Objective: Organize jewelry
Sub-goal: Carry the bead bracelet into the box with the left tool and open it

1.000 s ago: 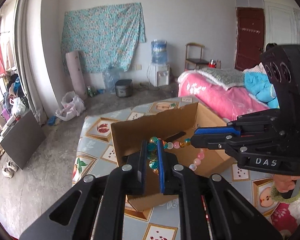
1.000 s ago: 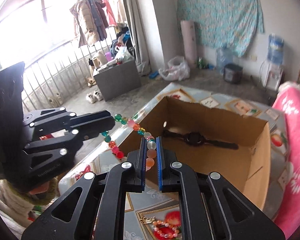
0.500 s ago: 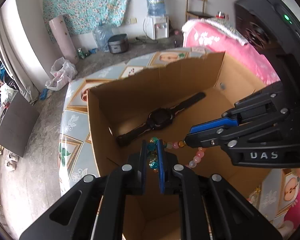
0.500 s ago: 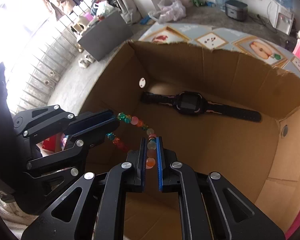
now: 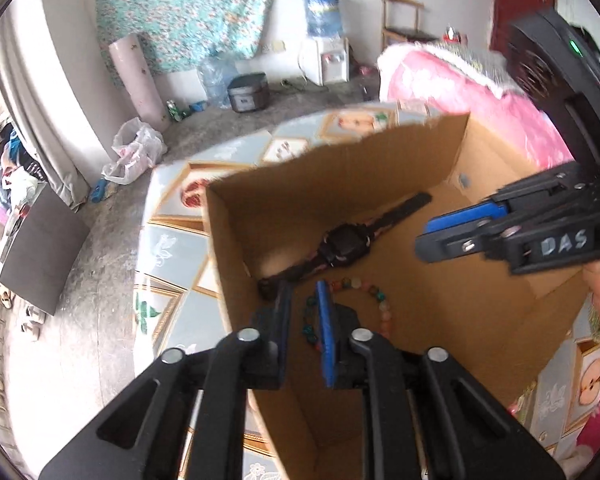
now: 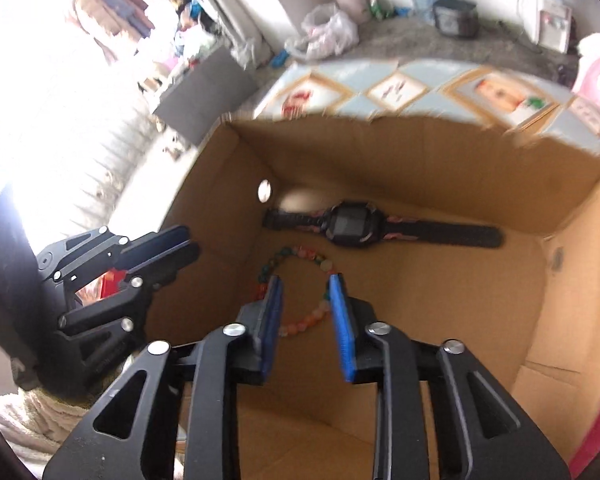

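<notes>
A coloured bead bracelet (image 5: 374, 300) (image 6: 312, 276) lies loose on the floor of an open cardboard box (image 5: 328, 176) (image 6: 420, 148), next to a black watch (image 5: 346, 246) (image 6: 354, 228). My left gripper (image 5: 302, 308) is open above the bracelet inside the box; it also shows in the right wrist view (image 6: 180, 246). My right gripper (image 6: 304, 300) is open over the bracelet, holding nothing; it also shows in the left wrist view (image 5: 452, 236).
The box stands on a table with a patterned cloth (image 5: 172, 248) (image 6: 400, 80). A pink bed (image 5: 440, 84) is at the right. The floor holds a plastic bag (image 5: 134, 152) and a rice cooker (image 5: 248, 94).
Both grippers held the bracelet stretched between them and lowered it into the box. Both have opened and the bracelet now lies on the box floor. The grippers have lifted back.
</notes>
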The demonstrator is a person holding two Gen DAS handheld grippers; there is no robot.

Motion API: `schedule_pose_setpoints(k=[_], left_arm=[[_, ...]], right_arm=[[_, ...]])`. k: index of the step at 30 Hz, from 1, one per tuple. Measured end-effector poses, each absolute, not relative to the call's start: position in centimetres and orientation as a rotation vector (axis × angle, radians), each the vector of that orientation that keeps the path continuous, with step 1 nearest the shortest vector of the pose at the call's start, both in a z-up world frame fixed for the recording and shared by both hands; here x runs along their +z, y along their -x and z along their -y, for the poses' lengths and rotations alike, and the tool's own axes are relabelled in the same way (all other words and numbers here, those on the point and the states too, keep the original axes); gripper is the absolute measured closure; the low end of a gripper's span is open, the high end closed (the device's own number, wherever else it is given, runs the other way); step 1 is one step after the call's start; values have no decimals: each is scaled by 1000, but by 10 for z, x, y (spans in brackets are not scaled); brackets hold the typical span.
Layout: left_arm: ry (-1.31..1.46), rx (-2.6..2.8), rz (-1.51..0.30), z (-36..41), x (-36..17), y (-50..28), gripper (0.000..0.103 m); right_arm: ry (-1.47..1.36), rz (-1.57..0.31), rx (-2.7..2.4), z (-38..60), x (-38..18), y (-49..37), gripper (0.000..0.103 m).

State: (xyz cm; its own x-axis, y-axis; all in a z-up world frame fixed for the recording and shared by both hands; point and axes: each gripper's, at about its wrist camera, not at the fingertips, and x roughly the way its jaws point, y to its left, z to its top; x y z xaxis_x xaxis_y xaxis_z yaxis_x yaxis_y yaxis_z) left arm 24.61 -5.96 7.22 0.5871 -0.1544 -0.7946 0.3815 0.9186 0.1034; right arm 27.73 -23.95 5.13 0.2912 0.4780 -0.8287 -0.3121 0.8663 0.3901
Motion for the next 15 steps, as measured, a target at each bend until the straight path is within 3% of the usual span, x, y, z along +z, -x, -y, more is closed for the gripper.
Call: schedule_pose_setpoints(k=[3, 8, 10, 15], left_arm=[[-224, -305, -825, 45, 91, -233, 75], [-125, -284, -717, 19, 118, -195, 43], [-72, -277, -695, 11, 124, -179, 31], [11, -264, -749, -4, 108, -158, 24]], right_arm=[[-183, -1066, 499, 260, 77, -260, 65], [-214, -860, 434, 300, 126, -212, 38], [-225, -791, 396, 316, 138, -189, 36], [-254, -731, 292, 351, 140, -148, 31]])
